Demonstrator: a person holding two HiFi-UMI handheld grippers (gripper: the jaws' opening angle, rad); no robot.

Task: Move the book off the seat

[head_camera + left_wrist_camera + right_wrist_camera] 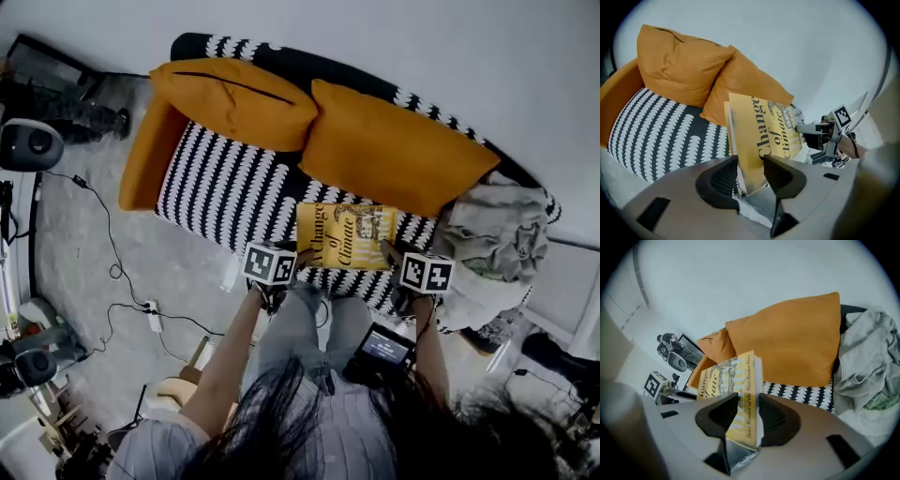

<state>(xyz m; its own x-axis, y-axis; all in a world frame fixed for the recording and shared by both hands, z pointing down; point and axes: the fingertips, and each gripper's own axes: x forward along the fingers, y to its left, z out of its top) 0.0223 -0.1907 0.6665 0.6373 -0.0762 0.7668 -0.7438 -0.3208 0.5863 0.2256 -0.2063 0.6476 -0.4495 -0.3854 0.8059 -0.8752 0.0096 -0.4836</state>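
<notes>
A yellow book (345,236) lies near the front edge of the black-and-white patterned seat (225,187). My left gripper (300,257) holds the book's near left corner. In the left gripper view the book (764,136) stands between the dark pads of this gripper (750,161), which press on it. My right gripper (392,251) has the near right corner. The right gripper view shows the book (733,385) clamped edge-on between its jaws (747,401). Each gripper shows in the other's view, across the book.
Two orange cushions (234,98) (394,145) lean on the sofa back behind the book. A heap of grey cloth (492,234) fills the seat's right end. On the floor to the left lie cables and a power strip (150,317). My knees are just below the seat edge.
</notes>
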